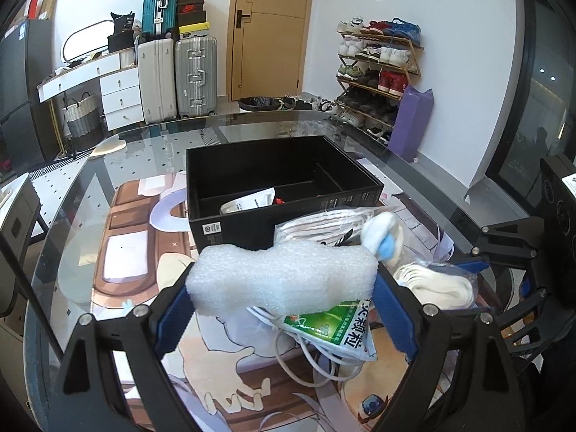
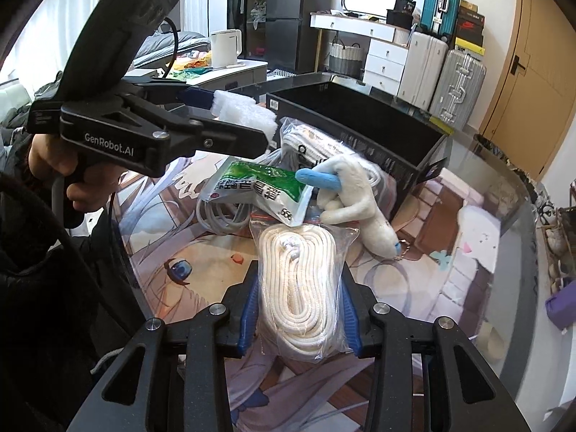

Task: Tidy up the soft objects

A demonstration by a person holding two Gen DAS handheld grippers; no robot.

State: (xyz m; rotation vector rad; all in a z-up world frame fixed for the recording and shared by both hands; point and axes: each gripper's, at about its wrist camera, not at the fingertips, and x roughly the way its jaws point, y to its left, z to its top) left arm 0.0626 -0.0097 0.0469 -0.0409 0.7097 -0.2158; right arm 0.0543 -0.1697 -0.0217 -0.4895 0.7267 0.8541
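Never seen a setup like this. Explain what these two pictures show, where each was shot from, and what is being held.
No robot here: a person holds two trigger-operated clamps. Each picture comes from a fisheye camera on one clamp, looking along its fingers.

The left view shows the left hand-held gripper clamping a white foam block. The right view shows the right hand-held gripper squeezing a bagged coil of white rope.

On the glass table lie a black box, a green sachet, a white plush toy and a white cable.
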